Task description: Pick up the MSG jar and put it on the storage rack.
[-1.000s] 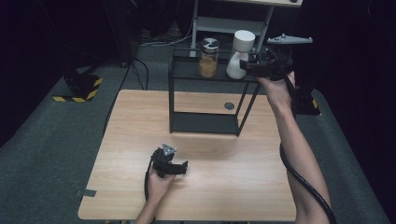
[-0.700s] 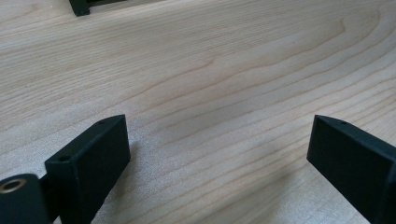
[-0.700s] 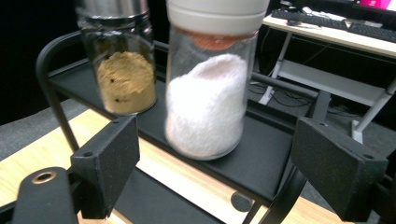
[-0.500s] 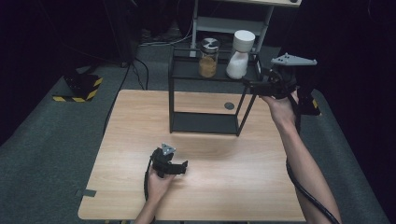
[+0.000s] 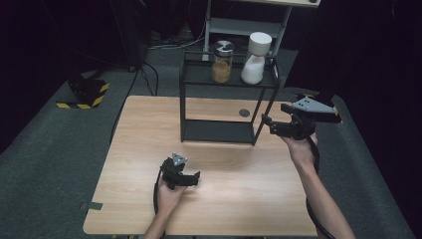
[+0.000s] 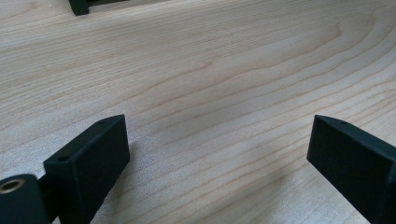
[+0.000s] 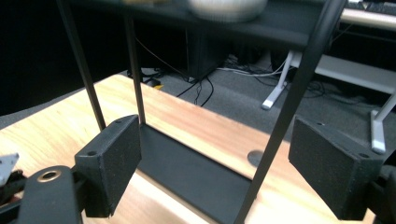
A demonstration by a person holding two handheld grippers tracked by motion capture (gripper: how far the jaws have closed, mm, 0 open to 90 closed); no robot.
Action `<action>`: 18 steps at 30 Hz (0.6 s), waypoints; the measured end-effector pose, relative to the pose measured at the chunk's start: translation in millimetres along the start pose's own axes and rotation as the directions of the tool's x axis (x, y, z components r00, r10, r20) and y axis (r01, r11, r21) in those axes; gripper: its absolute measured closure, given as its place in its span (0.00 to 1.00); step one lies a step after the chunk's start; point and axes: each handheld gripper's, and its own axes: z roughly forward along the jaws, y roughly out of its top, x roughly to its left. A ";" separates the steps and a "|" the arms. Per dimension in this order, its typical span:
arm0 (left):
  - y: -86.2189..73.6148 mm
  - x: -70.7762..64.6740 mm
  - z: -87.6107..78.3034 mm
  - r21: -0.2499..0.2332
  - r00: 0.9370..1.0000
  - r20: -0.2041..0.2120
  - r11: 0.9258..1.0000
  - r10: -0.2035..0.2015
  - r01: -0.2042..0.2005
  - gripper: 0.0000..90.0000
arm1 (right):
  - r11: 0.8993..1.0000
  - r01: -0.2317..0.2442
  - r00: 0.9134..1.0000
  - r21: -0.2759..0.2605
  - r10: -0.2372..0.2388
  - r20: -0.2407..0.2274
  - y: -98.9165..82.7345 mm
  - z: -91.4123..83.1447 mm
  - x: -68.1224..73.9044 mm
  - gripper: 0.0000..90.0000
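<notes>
A black wire rack (image 5: 185, 104) stands at the back of the wooden table (image 5: 249, 189). On its top shelf are a glass jar (image 5: 222, 62) with amber contents and a white bottle (image 5: 255, 59). My right gripper (image 5: 266, 124) hangs to the right of the rack's front right post, pointing left at it. It is open and its jaws have just been closing a little, with nothing held. In the right gripper view (image 7: 219, 163) that post (image 7: 289, 107) stands ahead between the jaws. My left gripper (image 5: 196, 177) rests low over the table's front, open above bare wood (image 6: 219, 163).
A round grey grommet (image 5: 244, 113) sits in the tabletop behind the rack's right side. A black-and-yellow striped block (image 5: 84, 92) lies on the floor at left. A white desk frame (image 5: 249, 25) and cables stand behind the table.
My right gripper has come down and to the right, from beside the white bottle on the top shelf to the level of the rack's lower half. The left gripper has stayed put.
</notes>
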 end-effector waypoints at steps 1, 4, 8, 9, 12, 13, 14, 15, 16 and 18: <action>0.1 0.0 0.0 0.000 1.000 0.000 1.000 0.000 0.000 0.06 | 1.000 -0.002 1.000 0.004 0.002 0.000 -3.5 0.7 0.1 0.18; 0.1 0.6 -0.2 0.000 1.000 0.001 1.000 0.000 0.000 0.06 | 1.000 -0.015 1.000 0.024 0.015 -0.001 -16.5 3.9 -0.2 0.18; 0.1 1.3 -0.3 0.001 1.000 0.005 1.000 0.000 0.000 0.06 | 0.999 -0.033 0.999 0.015 0.033 0.013 -39.7 6.5 1.7 0.18; 0.1 1.5 -0.3 0.001 1.000 0.006 1.000 -0.001 0.001 0.06 | 0.999 -0.044 0.999 0.014 0.044 0.012 -45.1 7.4 1.1 0.18; -0.4 2.2 -0.3 -0.002 1.000 0.010 1.000 -0.006 0.006 0.05 | 0.998 -0.066 0.998 0.018 0.066 0.018 -61.0 10.9 0.9 0.18; -0.4 2.3 -0.3 -0.002 1.000 0.010 1.000 -0.006 0.006 0.05 | 0.997 -0.080 0.997 0.021 0.080 0.017 -66.6 12.2 0.2 0.18; -0.4 2.4 -0.3 -0.002 1.000 0.011 1.000 -0.007 0.007 0.05 | 0.996 -0.088 0.996 0.025 0.088 0.017 -70.9 13.3 -0.1 0.18; -0.4 2.5 -0.3 -0.002 1.000 0.011 1.000 -0.007 0.007 0.05 | 0.995 -0.097 0.995 0.028 0.096 0.025 -78.8 14.8 0.4 0.18; -0.4 2.4 -0.3 -0.002 1.000 0.011 1.000 -0.007 0.007 0.05 | 0.994 -0.107 0.994 0.033 0.106 0.029 -85.1 16.3 0.4 0.18; -0.4 2.4 -0.3 -0.002 1.000 0.011 1.000 -0.006 0.006 0.05 | 0.990 -0.131 0.991 0.045 0.130 0.034 -97.9 19.2 -0.2 0.18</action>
